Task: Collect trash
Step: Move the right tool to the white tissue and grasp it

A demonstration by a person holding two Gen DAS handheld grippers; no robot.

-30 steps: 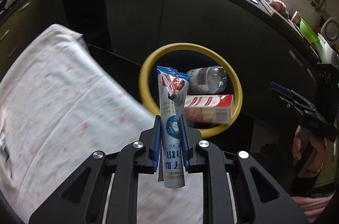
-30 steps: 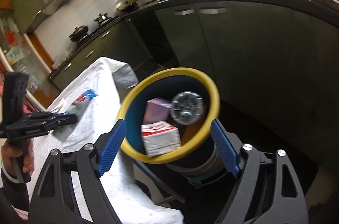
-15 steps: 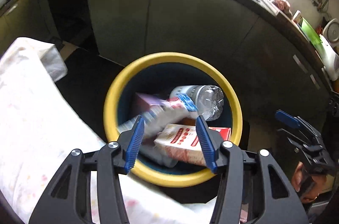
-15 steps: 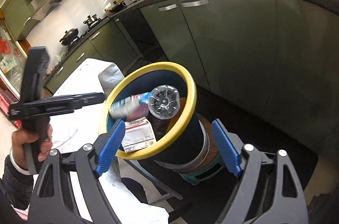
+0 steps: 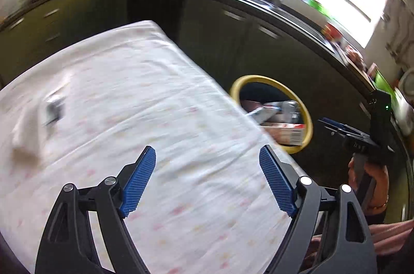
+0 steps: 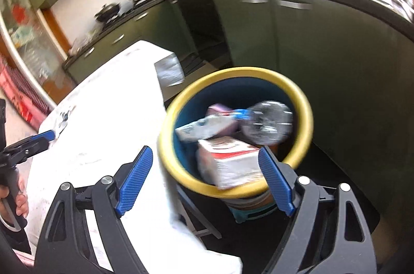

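Looking through the left wrist camera, I see my left gripper [image 5: 207, 177] hanging over the table [image 5: 145, 103], which is covered by a white cloth with faint pink marks. Its jaws have just been opening and now stand wide apart with nothing between them. To the far right, past the table edge, sits the bin [image 5: 308, 118] with its yellow rim; the tube [image 5: 261, 113] lies inside it on top of a red and white box [image 5: 289, 131], though blur hides the details. On the left of the cloth lies a small dark item [image 5: 53, 110] that I cannot make out. At the right edge my right gripper [image 5: 336, 127] shows side-on, with a hand [image 5: 367, 178] on its grip.

Through the right wrist camera, my right gripper [image 6: 205, 179] is released too, jaws wide and nothing between them, the bin [image 6: 305, 113] just beyond its fingertips. Inside, the tube [image 6: 207, 126] lies slanted across a purple box [image 6: 220, 109], touching a clear plastic bottle [image 6: 269, 122], with the red and white box [image 6: 230, 162] at the near side. The table [image 6: 111, 103] lies to the left, and the left gripper [image 6: 38, 140] reaches in over it from the left edge.
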